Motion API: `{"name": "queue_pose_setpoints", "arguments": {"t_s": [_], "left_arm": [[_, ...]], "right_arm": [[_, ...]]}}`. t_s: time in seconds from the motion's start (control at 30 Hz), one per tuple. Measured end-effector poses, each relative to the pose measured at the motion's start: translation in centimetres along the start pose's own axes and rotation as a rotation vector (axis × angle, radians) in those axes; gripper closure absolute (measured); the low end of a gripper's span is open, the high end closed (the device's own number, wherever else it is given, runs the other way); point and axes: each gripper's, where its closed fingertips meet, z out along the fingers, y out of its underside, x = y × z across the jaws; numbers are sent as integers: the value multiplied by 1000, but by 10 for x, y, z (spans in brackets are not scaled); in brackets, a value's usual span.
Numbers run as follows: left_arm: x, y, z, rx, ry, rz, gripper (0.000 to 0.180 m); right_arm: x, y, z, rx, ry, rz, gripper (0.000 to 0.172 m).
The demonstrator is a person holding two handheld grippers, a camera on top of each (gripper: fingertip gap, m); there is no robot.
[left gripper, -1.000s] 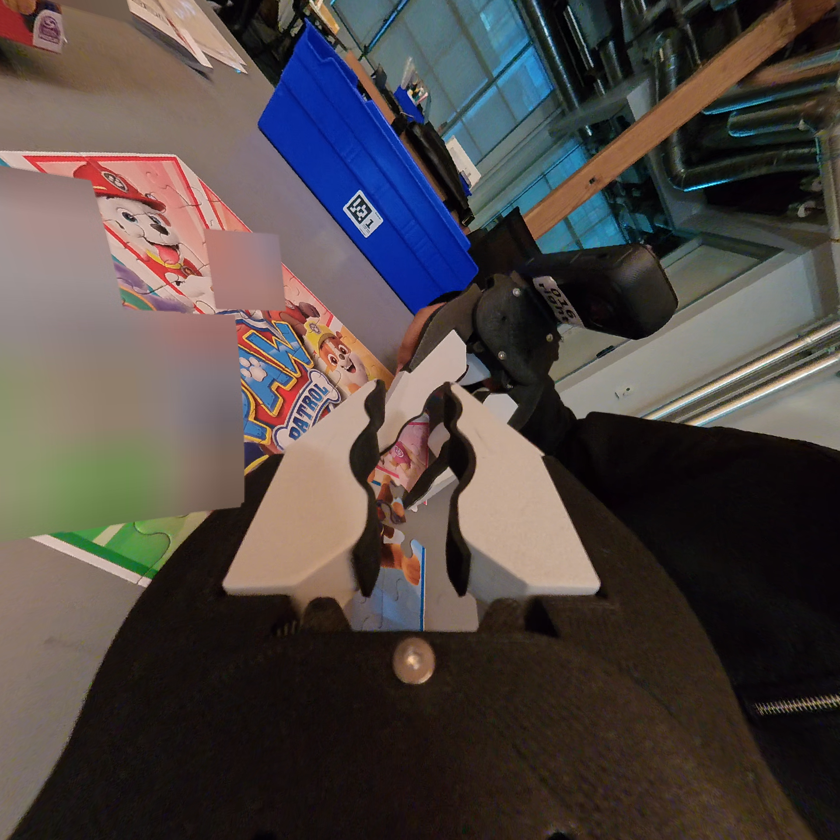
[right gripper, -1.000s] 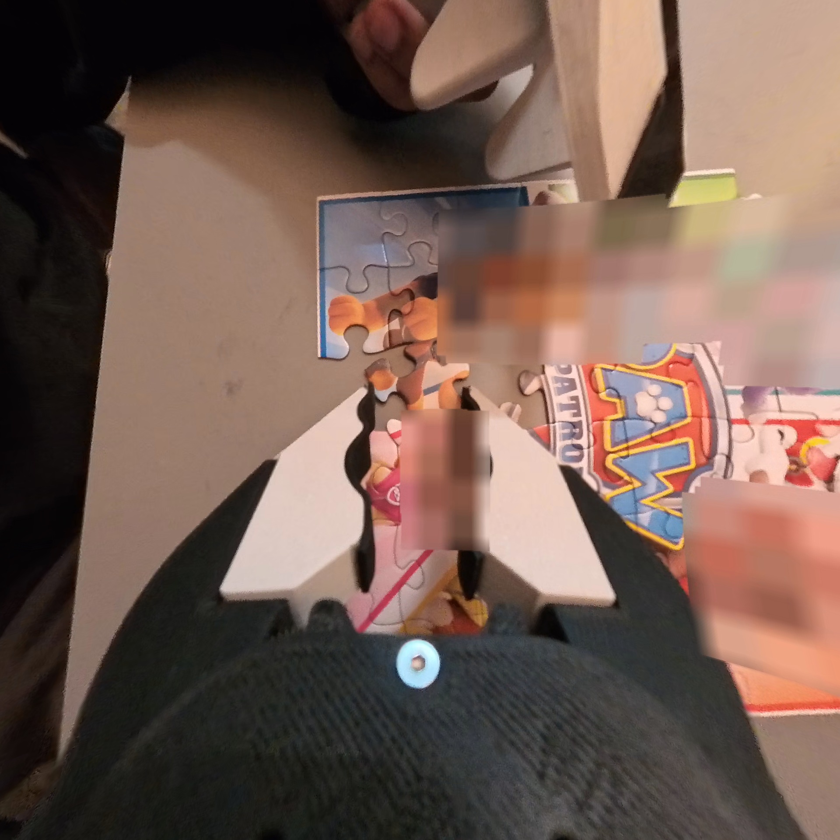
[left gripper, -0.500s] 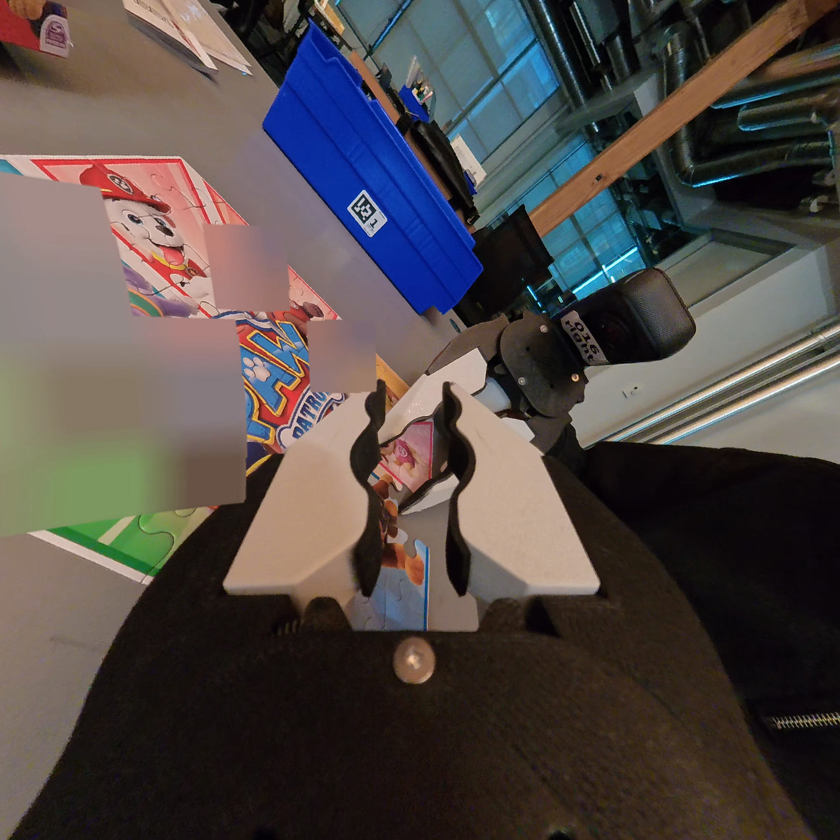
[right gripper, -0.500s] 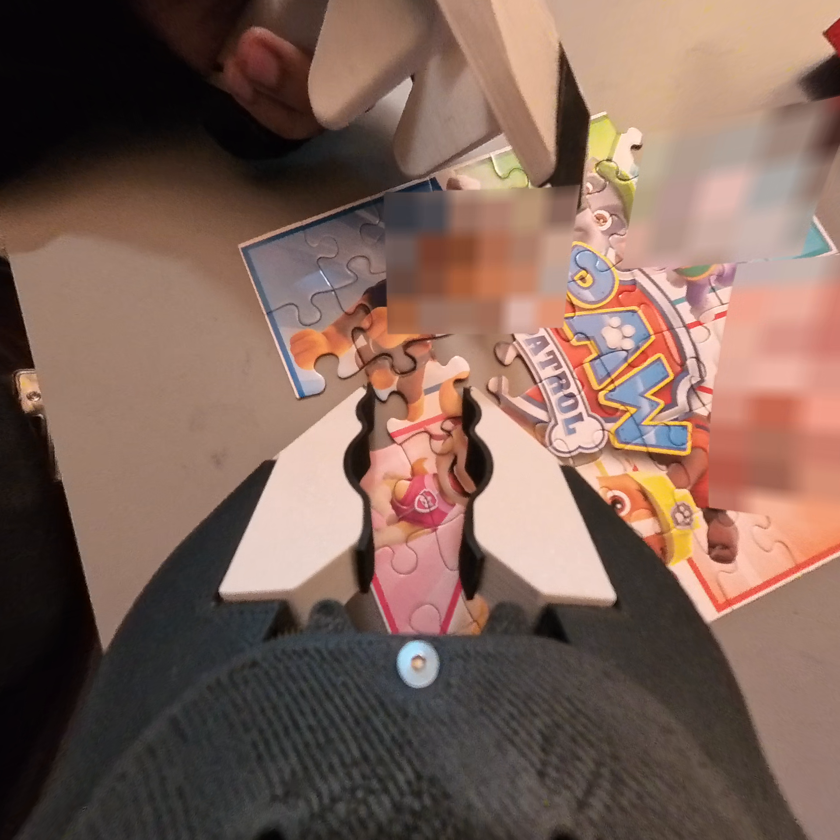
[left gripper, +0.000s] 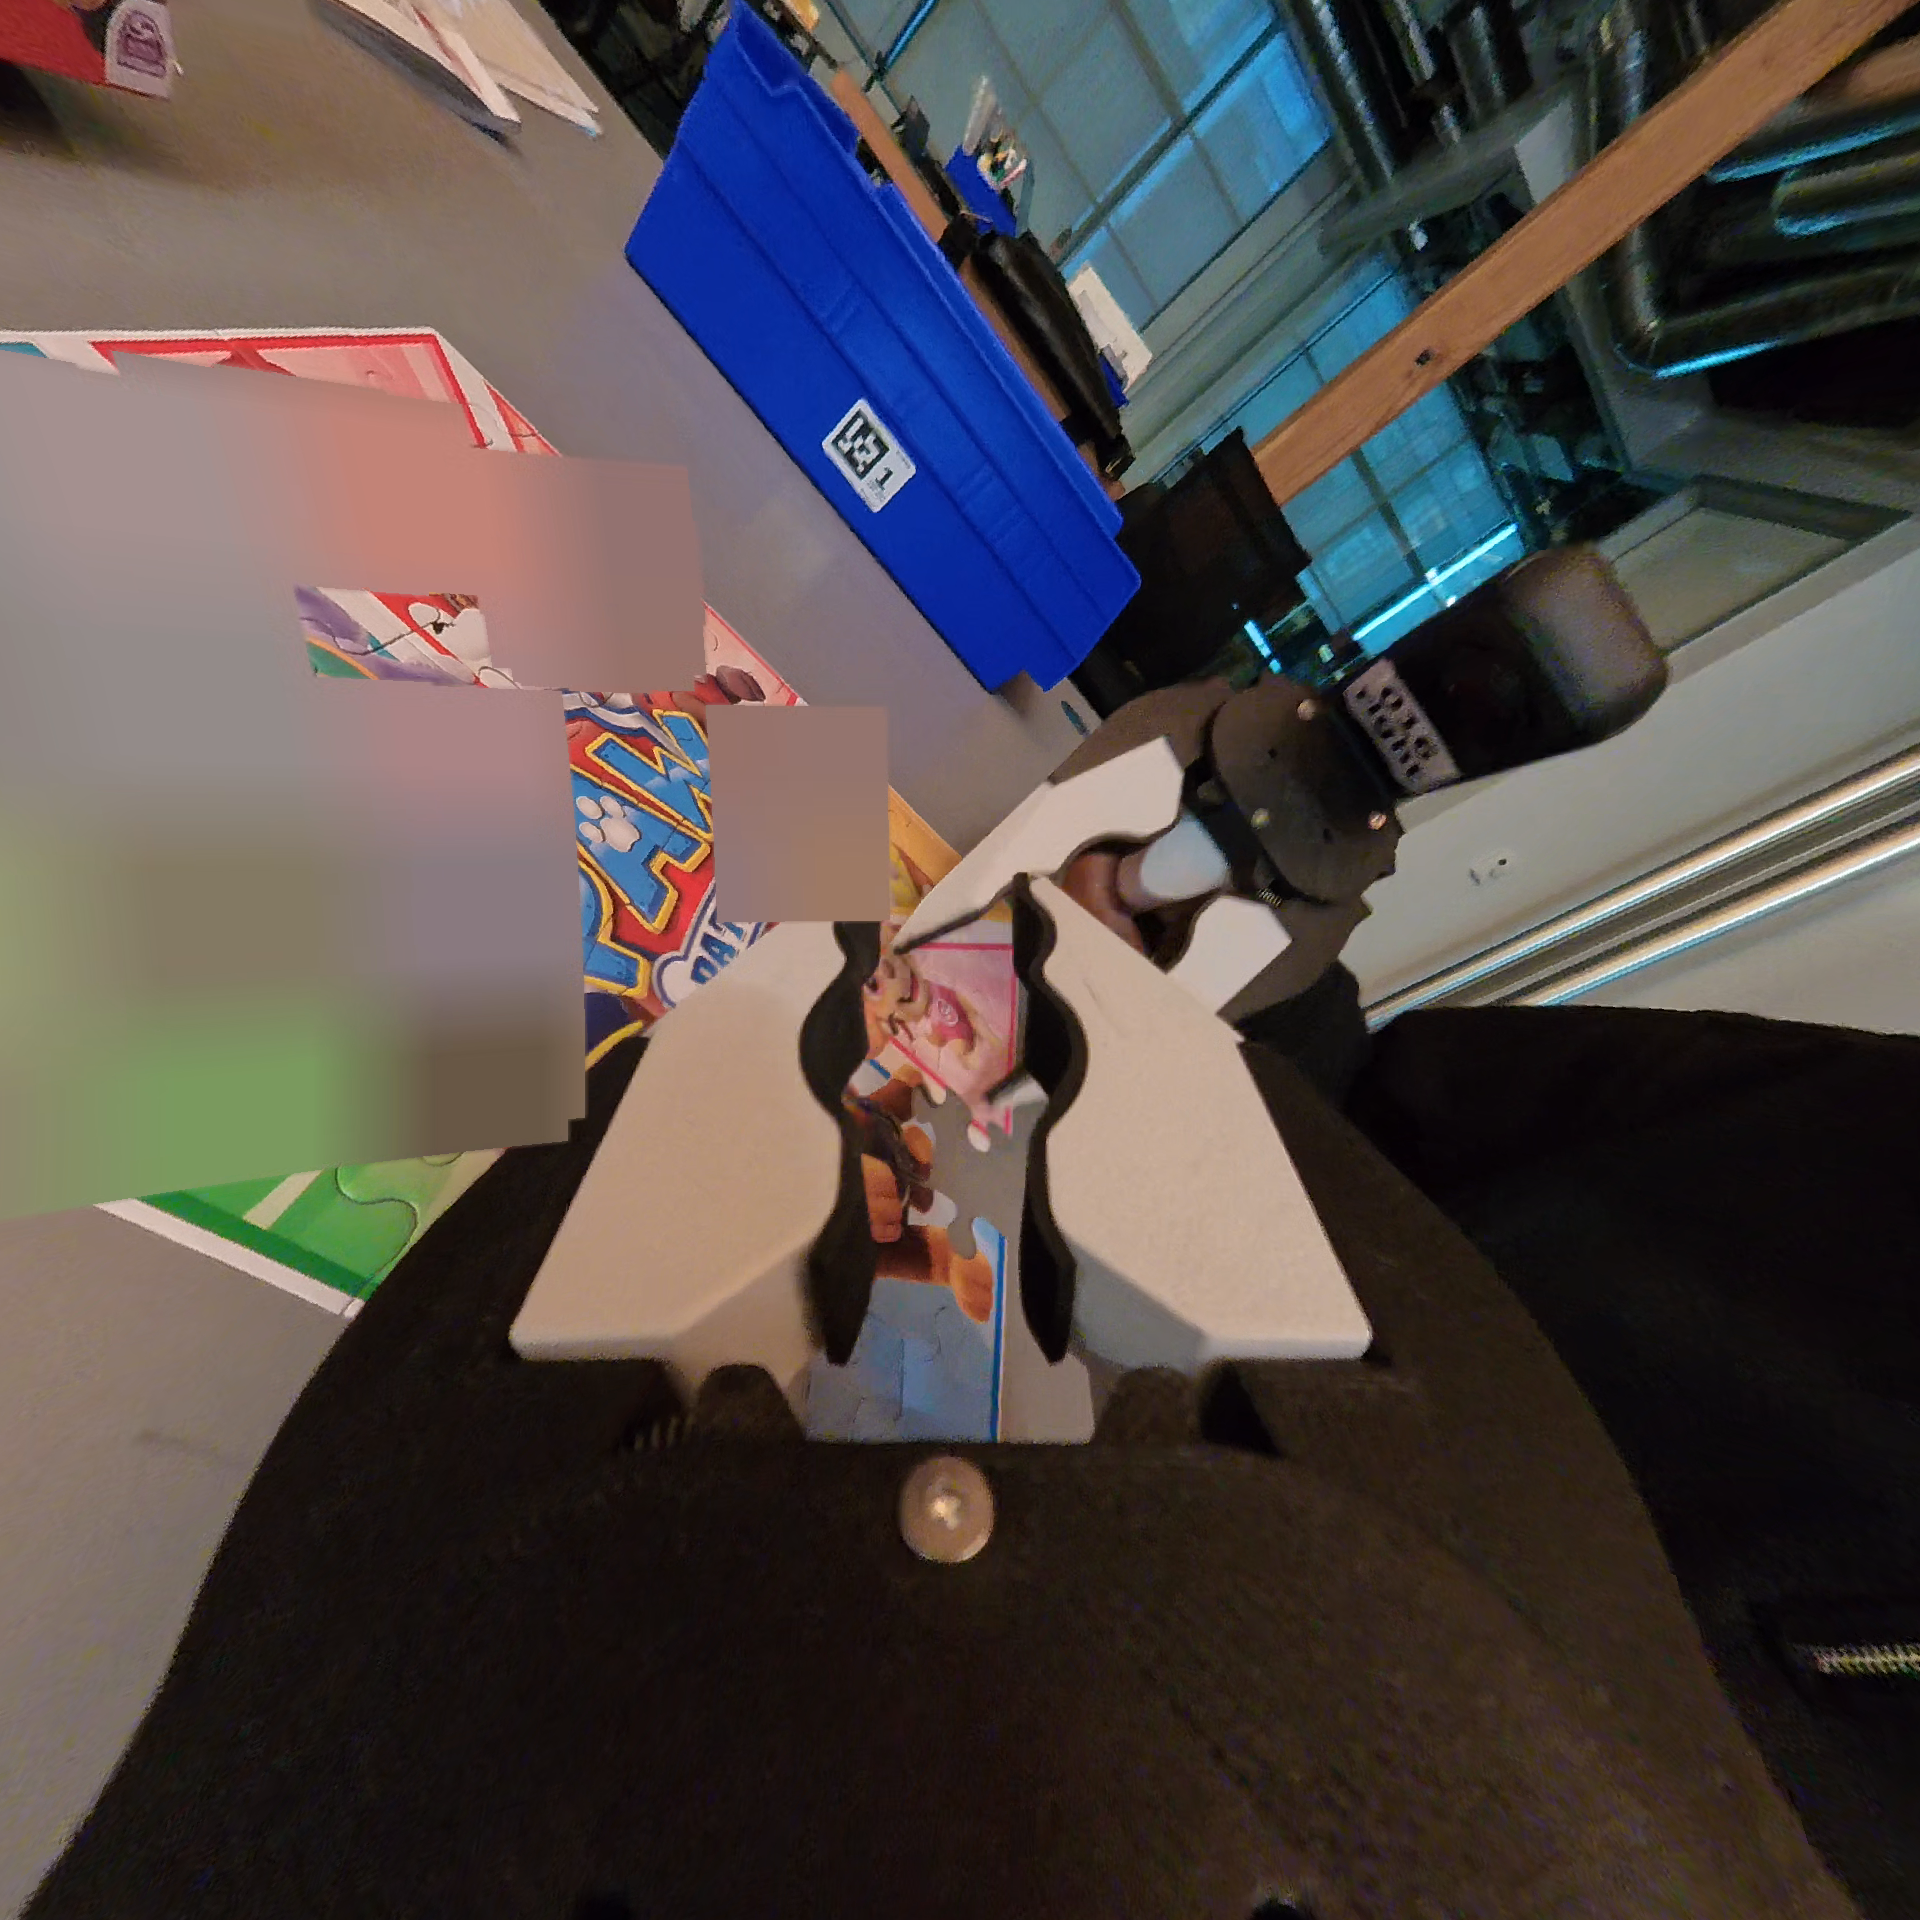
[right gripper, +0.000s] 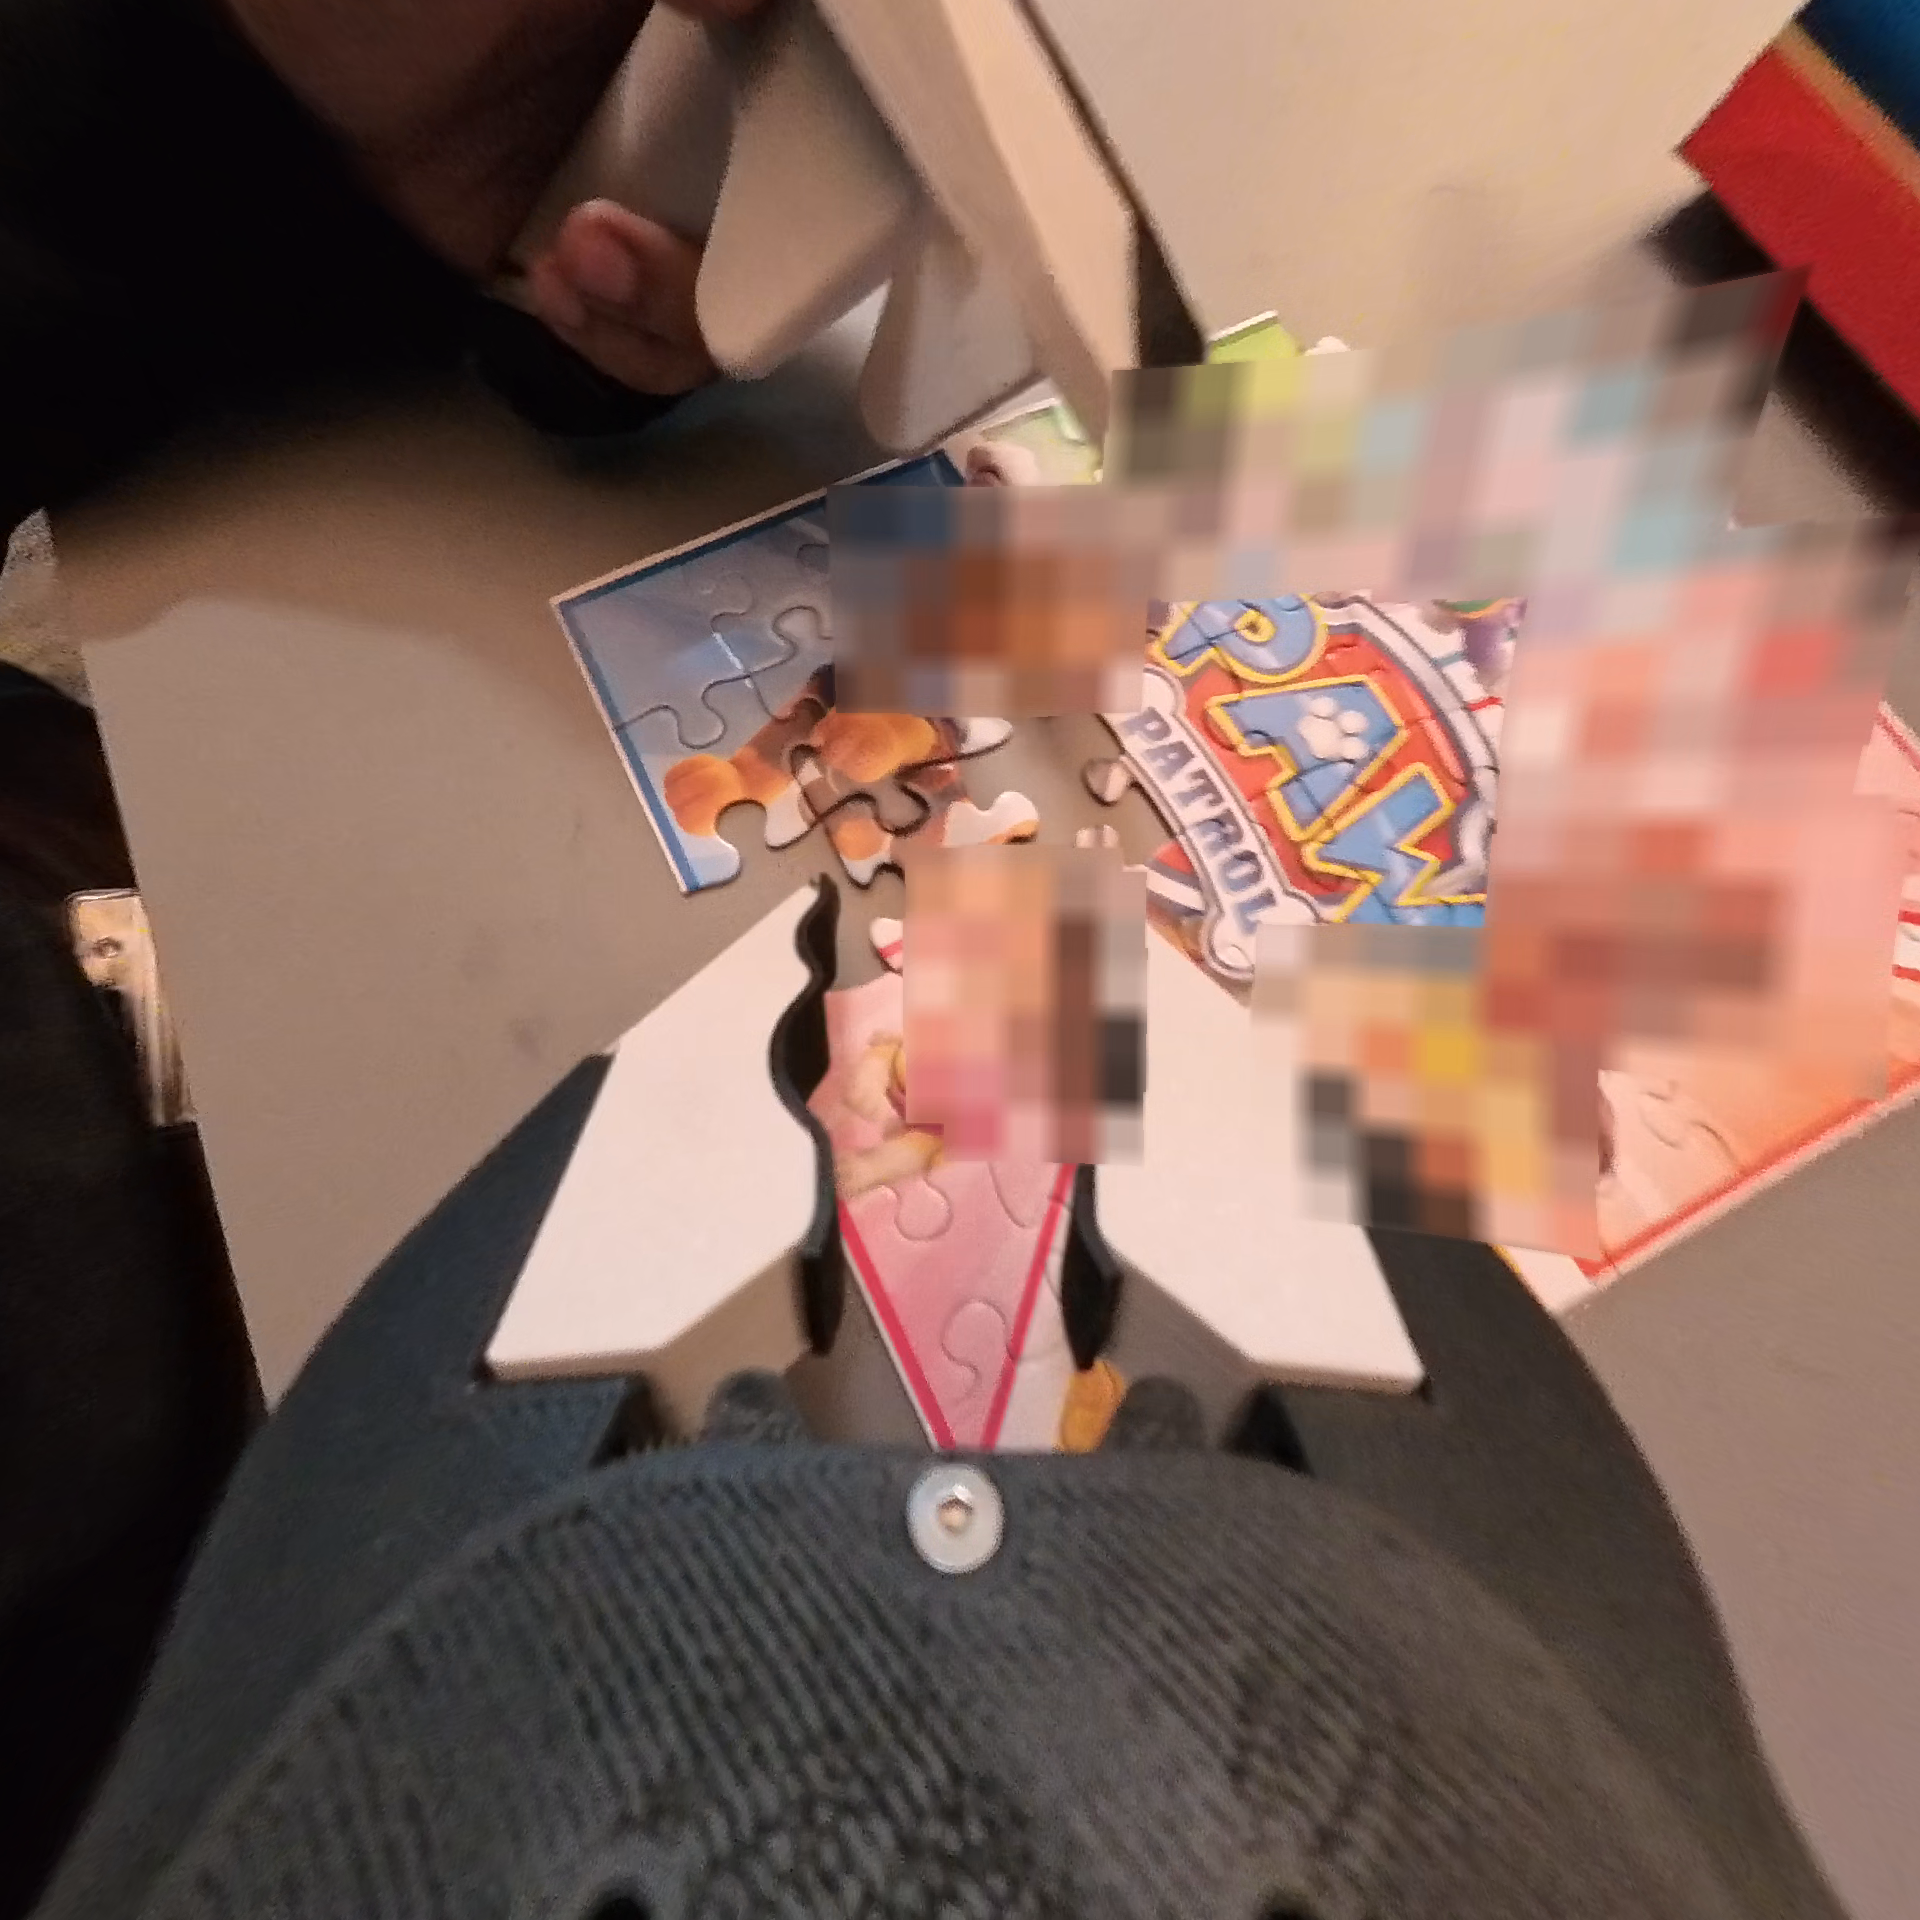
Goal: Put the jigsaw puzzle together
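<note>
blue bin (left gripper: 831,343), contents hidden; left hand-held gripper (left gripper: 940,920) released, right one (right gripper: 971,894) perhaps released.

The counter (left gripper: 312,229) is plain grey. The jigsaw puzzle (right gripper: 1320,769) on it has bright cartoon colours: a red, blue and yellow badge with a white paw print, a light blue corner (right gripper: 675,665) with an orange and white dog, a pink part (right gripper: 966,1257) with a pink and white stripe, and a green edge (left gripper: 312,1226). The bin (left gripper: 873,353) is deep blue with a small black and white sticker. Each hand-held gripper (left gripper: 940,1039) has white fingers (left gripper: 717,1174) with black wavy pads. A box (right gripper: 1829,208) is red.
</note>
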Motion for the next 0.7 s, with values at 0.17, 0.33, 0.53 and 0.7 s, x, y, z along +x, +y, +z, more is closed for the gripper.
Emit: {"name": "queue_pose_setpoints", "arguments": {"t_s": [0.17, 0.33, 0.53, 0.7], "left_arm": [[-9, 28, 9, -180, -123, 127, 165], [-16, 64, 14, -424, -263, 337, 179], [-22, 71, 19, -499, -374, 452, 180], [-20, 71, 17, -507, -378, 473, 180]], "right_arm": [[15, 8, -13, 51, 50, 40, 146], [1, 10, -3, 44, -9, 23, 162], [2, 13, 5, 0, 16, -11, 169], [0, 12, 8, 6, 2, -9, 171]]}}
